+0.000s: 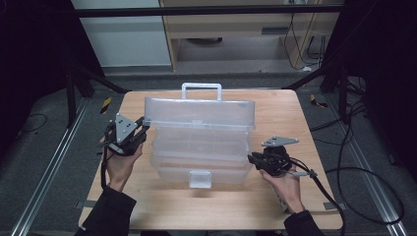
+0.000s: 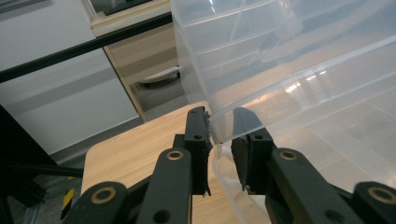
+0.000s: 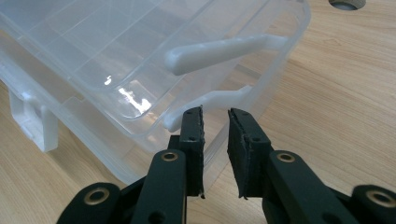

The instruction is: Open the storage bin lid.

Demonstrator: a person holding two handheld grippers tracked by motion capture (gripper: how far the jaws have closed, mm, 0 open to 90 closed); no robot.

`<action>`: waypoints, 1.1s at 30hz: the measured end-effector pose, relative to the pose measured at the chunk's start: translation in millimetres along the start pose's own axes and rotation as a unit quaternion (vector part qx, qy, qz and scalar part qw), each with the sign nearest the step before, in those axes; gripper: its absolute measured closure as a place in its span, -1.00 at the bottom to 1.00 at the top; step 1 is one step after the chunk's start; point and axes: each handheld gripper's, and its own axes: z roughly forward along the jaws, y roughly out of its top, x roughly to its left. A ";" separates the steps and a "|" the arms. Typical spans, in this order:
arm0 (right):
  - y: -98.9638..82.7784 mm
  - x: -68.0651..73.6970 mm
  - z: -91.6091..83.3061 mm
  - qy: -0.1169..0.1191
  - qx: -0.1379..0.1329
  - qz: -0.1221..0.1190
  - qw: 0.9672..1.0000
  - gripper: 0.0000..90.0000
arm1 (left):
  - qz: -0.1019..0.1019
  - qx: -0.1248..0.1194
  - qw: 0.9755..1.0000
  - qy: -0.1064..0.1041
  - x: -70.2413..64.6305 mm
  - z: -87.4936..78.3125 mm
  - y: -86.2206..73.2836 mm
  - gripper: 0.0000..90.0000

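Observation:
A clear plastic toolbox (image 1: pixel 199 157) stands in the middle of the wooden table (image 1: pixel 280 118) with its lid (image 1: pixel 199 113) raised and its trays fanned out. A white handle (image 1: pixel 201 87) tops the lid. My left gripper (image 1: pixel 142 129) is at the lid's lower left corner. In the left gripper view the lid's corner (image 2: pixel 261 70) sits between the jaws, and the left gripper (image 2: pixel 219 128) is shut on it. My right gripper (image 1: pixel 252 158) is at the box's right end. Its jaws (image 3: pixel 215 114) stand narrowly open just short of a white hinge arm (image 3: pixel 212 99), with nothing pressed between them.
A white latch (image 1: pixel 200 178) hangs at the box's front. A second white hinge arm (image 3: pixel 219 49) runs higher on the right end. Dark frame bars and cables (image 1: pixel 354 162) flank the table. Bare wood lies in front of the box.

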 end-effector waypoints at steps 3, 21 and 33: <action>0.1 -0.1 0.0 -0.002 0.000 0.001 1.000 0.69 | -0.004 0.001 1.000 0.003 0.0 1.5 2.2 0.70; 0.2 -0.4 0.7 -0.009 -0.002 0.001 1.000 0.69 | -0.001 0.008 1.000 0.017 5.3 12.1 15.9 0.78; -0.1 0.4 2.3 -0.014 -0.003 -0.001 1.000 0.67 | -0.001 0.009 1.000 0.022 9.8 21.4 26.2 0.81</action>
